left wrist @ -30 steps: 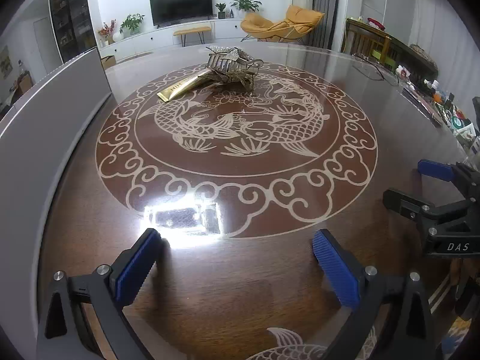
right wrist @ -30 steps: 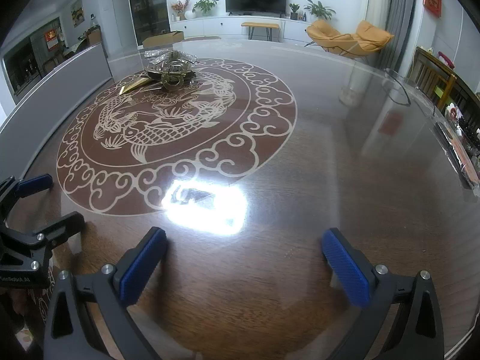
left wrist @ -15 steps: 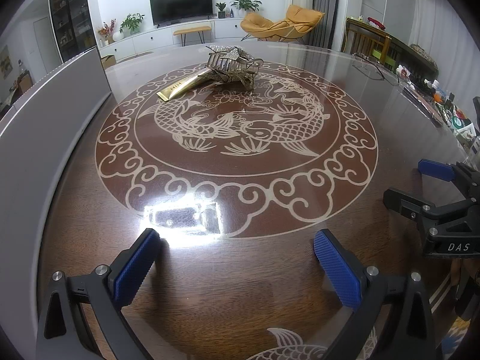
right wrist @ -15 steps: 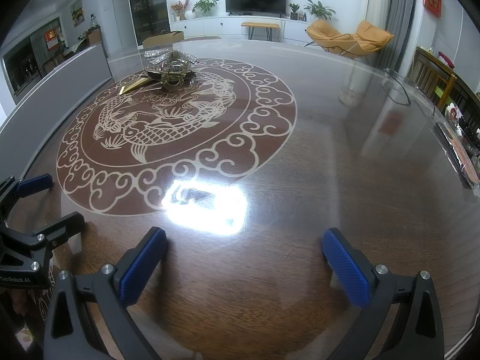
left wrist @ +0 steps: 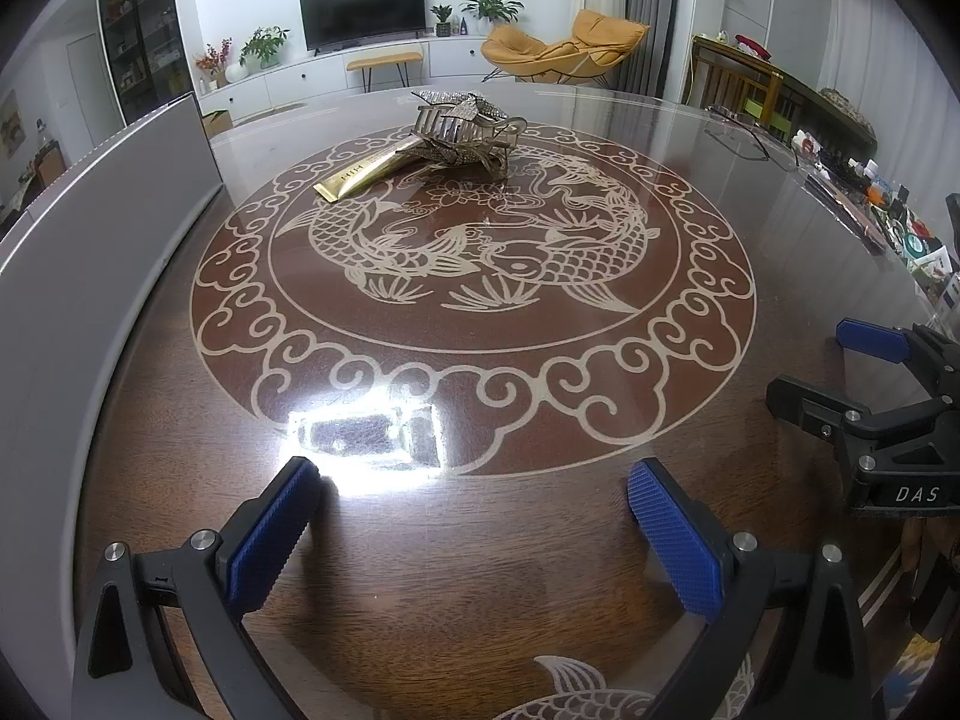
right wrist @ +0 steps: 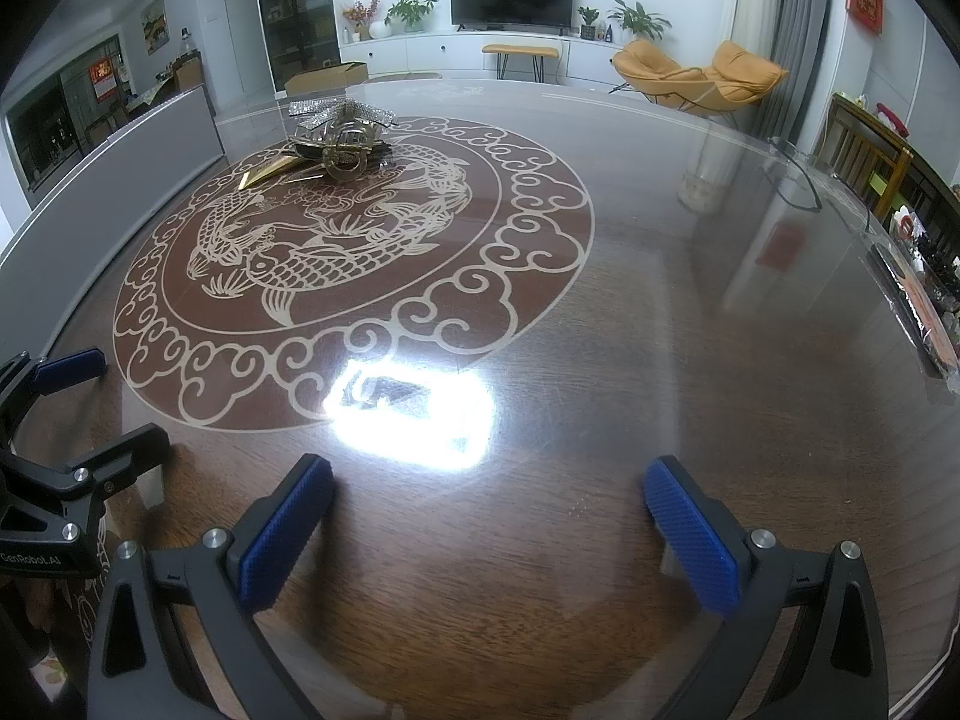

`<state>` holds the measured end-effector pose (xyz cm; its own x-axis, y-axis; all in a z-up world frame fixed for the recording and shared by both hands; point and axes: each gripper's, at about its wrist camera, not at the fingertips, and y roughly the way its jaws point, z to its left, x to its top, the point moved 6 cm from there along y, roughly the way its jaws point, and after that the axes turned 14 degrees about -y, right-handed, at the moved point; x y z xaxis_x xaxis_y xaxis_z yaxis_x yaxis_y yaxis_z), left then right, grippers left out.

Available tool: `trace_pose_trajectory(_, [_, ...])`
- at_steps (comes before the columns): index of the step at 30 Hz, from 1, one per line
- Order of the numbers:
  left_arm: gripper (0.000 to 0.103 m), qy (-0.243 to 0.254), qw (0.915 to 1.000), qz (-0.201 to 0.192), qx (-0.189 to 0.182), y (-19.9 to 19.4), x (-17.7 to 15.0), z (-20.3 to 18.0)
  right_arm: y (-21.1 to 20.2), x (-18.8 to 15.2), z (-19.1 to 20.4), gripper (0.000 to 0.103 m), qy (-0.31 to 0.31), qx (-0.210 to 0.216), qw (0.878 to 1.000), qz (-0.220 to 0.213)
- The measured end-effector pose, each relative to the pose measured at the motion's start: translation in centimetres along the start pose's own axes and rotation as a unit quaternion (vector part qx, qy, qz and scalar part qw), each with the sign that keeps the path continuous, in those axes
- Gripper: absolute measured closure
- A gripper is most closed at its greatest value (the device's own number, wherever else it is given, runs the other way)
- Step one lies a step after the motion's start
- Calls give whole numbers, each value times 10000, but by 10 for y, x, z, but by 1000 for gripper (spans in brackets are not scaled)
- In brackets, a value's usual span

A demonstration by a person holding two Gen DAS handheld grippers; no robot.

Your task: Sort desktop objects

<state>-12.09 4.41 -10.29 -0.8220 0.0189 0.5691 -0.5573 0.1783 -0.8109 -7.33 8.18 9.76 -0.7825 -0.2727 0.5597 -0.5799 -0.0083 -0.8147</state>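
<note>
A small pile lies at the far side of the round glass-topped table (left wrist: 480, 570): a gold tube (left wrist: 369, 171), a clear hair claw clip (left wrist: 465, 132) and a sparkly silver piece (left wrist: 456, 101). The pile also shows in the right wrist view, with the gold tube (right wrist: 273, 169) and the clip (right wrist: 345, 147). My left gripper (left wrist: 471, 534) is open and empty, low over the near table edge. My right gripper (right wrist: 489, 528) is open and empty too. Each gripper appears at the side of the other's view, the right one (left wrist: 807, 369) and the left one (right wrist: 111, 393).
A grey panel (left wrist: 90, 252) runs along the table's left edge. Glasses (left wrist: 741, 132) and cluttered small items (left wrist: 888, 222) lie at the right rim. A bright lamp reflection (left wrist: 366, 438) glares on the glass. A TV, plants and an orange chair stand beyond.
</note>
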Motion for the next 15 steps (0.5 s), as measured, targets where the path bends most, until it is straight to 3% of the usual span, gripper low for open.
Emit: trace_pose_trajectory(15, [0, 31, 9999, 100, 11, 8, 15, 9, 0, 0, 0, 0, 0, 0, 10000, 0])
